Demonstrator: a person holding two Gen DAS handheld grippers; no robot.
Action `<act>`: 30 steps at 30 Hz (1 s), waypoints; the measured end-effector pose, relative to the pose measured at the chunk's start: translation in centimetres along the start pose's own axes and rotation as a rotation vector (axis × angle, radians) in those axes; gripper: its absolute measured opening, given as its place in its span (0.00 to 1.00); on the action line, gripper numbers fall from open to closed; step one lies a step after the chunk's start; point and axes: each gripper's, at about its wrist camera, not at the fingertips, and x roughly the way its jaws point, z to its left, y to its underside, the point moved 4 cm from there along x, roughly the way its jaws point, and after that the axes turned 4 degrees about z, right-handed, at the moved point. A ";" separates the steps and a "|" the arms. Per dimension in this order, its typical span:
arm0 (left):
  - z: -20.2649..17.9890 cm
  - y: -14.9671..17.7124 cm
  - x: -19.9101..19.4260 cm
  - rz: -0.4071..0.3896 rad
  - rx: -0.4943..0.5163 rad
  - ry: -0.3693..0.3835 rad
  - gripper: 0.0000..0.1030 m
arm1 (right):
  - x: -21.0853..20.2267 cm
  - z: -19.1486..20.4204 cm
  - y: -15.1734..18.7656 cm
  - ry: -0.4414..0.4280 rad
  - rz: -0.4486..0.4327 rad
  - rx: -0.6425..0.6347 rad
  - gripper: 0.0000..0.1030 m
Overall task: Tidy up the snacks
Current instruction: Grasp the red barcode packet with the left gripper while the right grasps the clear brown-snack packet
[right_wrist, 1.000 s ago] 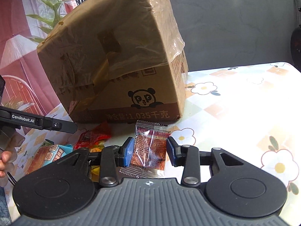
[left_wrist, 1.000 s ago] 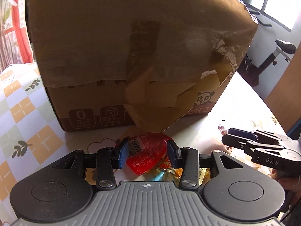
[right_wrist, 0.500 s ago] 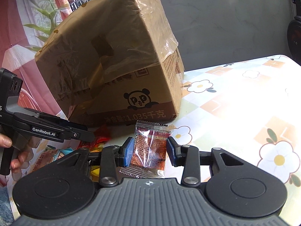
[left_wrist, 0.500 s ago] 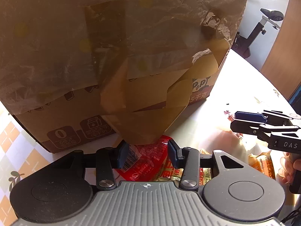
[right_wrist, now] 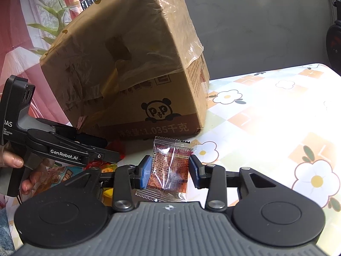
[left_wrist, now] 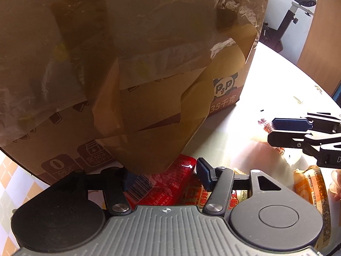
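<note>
Left gripper (left_wrist: 165, 176) jaws opening over the red packet (left_wrist: 164, 183) between them; right gripper (right_wrist: 170, 170) jaws clamped on the clear snack sachet (right_wrist: 170, 166), cardboard box (right_wrist: 132, 64) just ahead.

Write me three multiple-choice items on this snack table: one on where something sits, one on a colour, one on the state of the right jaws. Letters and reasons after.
1. Where is the red snack packet?
A. on top of the box
B. on the table at the foot of the cardboard box, between the left gripper's jaws
C. inside the right gripper

2. What colour are the flower petals printed on the tablecloth?
A. white
B. blue
C. black

3. How do the right gripper's jaws stand?
A. wide open over bare cloth
B. shut with nothing in them
C. closed on a clear-wrapped brown snack packet

Answers: 1 B, the left wrist view shows it under the box's hanging tape flap; 2 A, white petals with yellow centres; 3 C, both pads press the packet's sides.
</note>
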 end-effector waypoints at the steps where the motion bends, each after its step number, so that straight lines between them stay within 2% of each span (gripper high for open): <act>1: -0.2 0.1 0.1 0.001 0.014 -0.012 0.62 | 0.0 0.1 0.0 0.000 0.001 -0.004 0.39; 4: -0.3 0.3 0.3 -0.009 0.018 -0.013 0.64 | 0.2 0.1 0.0 0.001 0.004 -0.011 0.39; 7: 0.4 0.3 0.5 -0.004 -0.033 0.001 0.64 | 0.3 0.1 0.0 -0.002 0.005 -0.010 0.39; 10: 0.8 0.6 0.1 -0.016 -0.058 -0.006 0.50 | 0.4 0.2 0.0 -0.008 0.011 -0.020 0.39; 14: 0.5 1.2 -0.5 -0.026 -0.069 -0.013 0.48 | 0.5 0.3 0.1 -0.011 0.015 -0.031 0.39; 21: 1.3 1.7 -3.2 -0.088 -0.138 -0.006 0.48 | 0.8 -0.9 0.0 -0.010 0.016 0.041 0.39; 27: 1.0 2.1 -4.4 -0.081 -0.127 -0.009 0.48 | 0.8 -0.8 0.1 -0.011 0.026 0.028 0.39; 30: 1.2 2.4 -4.9 -0.083 -0.142 -0.037 0.48 | 0.9 -0.8 0.0 -0.006 0.031 0.024 0.39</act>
